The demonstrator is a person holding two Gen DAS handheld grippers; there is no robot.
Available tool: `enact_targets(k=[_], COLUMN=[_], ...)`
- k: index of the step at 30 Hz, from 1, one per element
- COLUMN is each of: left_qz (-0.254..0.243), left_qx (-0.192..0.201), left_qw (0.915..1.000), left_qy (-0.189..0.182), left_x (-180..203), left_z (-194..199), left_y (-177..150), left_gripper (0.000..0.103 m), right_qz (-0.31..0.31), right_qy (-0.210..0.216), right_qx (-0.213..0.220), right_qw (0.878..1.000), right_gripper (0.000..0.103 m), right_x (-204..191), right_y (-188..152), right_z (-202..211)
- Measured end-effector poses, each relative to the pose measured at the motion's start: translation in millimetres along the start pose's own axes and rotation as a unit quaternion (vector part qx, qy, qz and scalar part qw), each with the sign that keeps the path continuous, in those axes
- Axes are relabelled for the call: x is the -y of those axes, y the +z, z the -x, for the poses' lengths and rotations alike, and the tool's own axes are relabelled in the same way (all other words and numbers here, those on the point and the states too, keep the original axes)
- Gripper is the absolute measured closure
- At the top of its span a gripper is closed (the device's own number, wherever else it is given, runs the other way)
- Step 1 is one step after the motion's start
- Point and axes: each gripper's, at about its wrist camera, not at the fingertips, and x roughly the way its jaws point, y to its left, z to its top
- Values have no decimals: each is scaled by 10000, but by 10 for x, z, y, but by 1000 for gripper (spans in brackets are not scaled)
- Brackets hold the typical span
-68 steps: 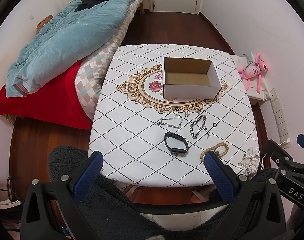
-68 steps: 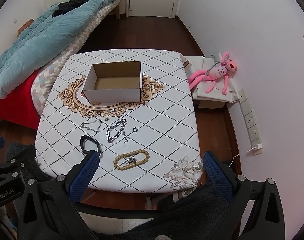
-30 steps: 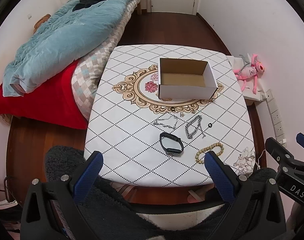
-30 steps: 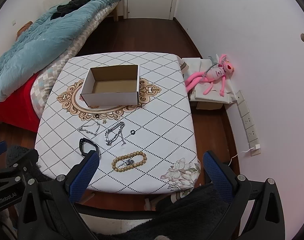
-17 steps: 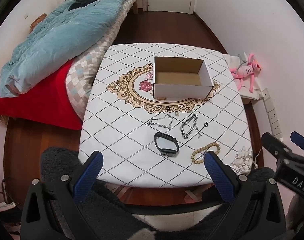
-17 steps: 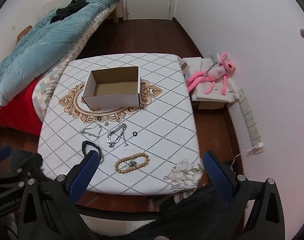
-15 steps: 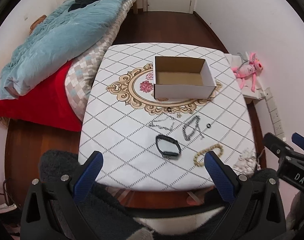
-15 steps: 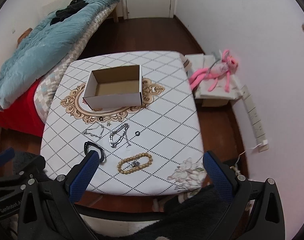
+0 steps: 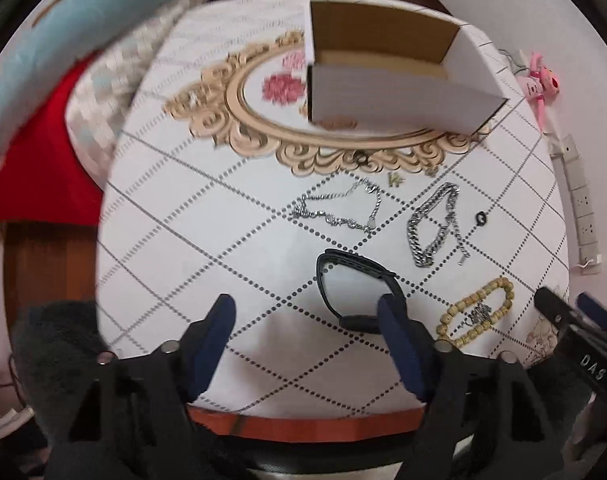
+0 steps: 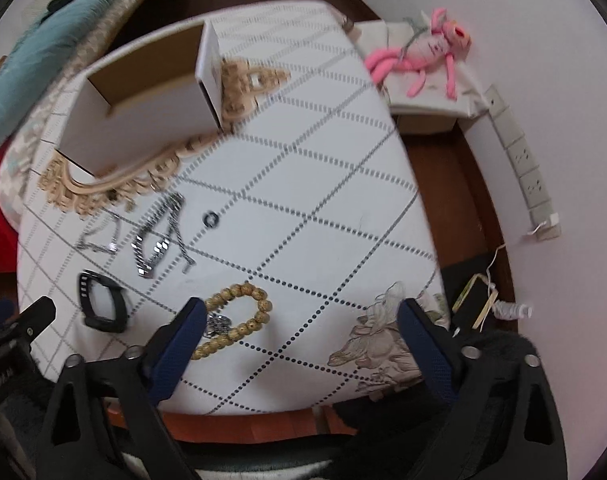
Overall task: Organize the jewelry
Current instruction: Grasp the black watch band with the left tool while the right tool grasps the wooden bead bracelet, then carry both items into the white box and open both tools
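Now both grippers have dropped close over the table [image 9: 175,216], jaws open and empty, left gripper [image 9: 307,312] nearing the black band [image 9: 355,280]; first pickup imminent.

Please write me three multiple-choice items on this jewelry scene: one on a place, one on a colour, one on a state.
1. Where does the wooden bead bracelet lie?
A. in the cardboard box
B. on the table near its front edge
C. on the bed

2. What colour is the watch band?
A. black
B. pink
C. gold

3. How is the left hand-held gripper?
A. shut on a chain
B. shut, holding nothing
C. open, holding nothing

Answers: 1 B, the beads lie on the tablecloth, nearest the grippers. 2 A, its strap is black. 3 C, its fingers stand apart with bare cloth between them.
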Motion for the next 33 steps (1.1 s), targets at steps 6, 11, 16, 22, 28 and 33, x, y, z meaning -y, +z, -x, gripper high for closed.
enact_targets(k=[6,11,16,22,28,33], left_qz=[306,321,141,-132,-329,-369], left_qx=[-444,-418,-257,9,463,777], left_qw=[9976,9975,9986,9995,9980,9956], left_qy=[-424,-467,-447,-269,-266,-368], left_x=[-45,-49,-10,73,201,214], left_z=[-319,-400,-382,-226,67,337], left_y=[5,-43,-135,-285,-314,-117], left_gripper=[65,86,100,101,101,101], right_qz=[-164,-123,-75,-128,-93,208], right_qy=[161,210,175,339,862,1186], right_qx=[-262,-408,-270,-1,313,598], right_qw=[9994,9989,9995,9993,9957,9909], right_gripper=[29,44,60,94,94,94], right_x=[-10,-49,-73,-13,-41,-210], right_y=[-100,-151,-176,-119,-20,99], right_z=[-301,-464,-456,-449,-187,128])
